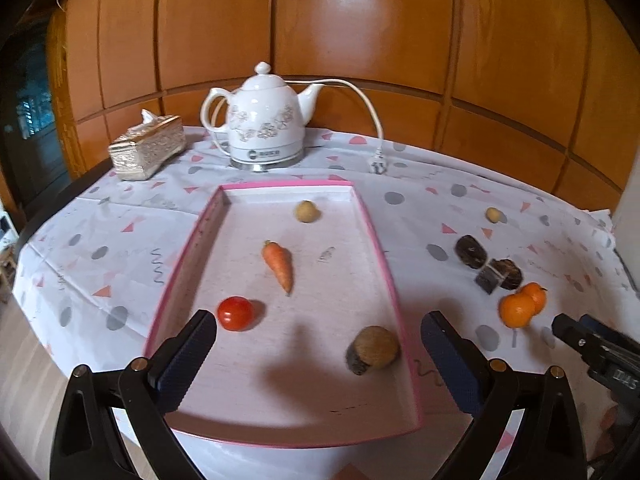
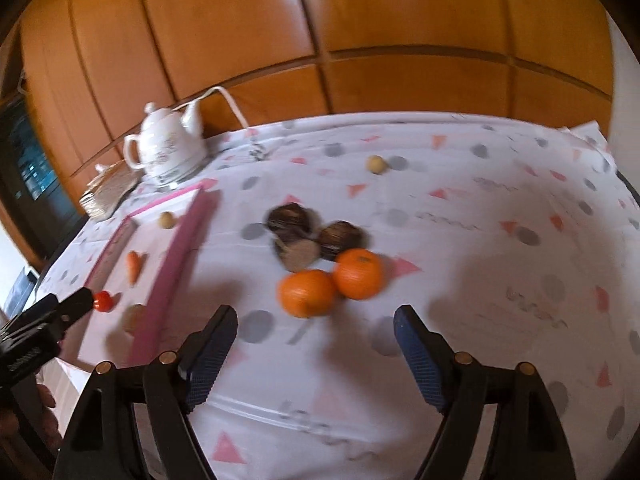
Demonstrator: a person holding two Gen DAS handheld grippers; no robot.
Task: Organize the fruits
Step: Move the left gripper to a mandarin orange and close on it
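Your pink-rimmed tray [image 1: 384,248] holds four things: one tomato [image 1: 235,313], one carrot [image 1: 278,265], one small tan round fruit [image 1: 307,211] at the far end, and one larger brown fruit [image 1: 374,349] near the right rim. On the tabletop [image 2: 500,208] to the right of the tray you have two oranges [image 2: 332,282] touching each other, three dark brown pieces [image 2: 312,236] clustered just behind them, and one small tan fruit [image 2: 376,164] farther back. Your left gripper [image 1: 318,356] hangs over the tray's near end, fingers wide apart and empty. Your right gripper [image 2: 316,354] faces the oranges, fingers apart, nothing between them. A white kettle [image 1: 262,120] and a tissue box [image 1: 148,148] stand behind the tray.
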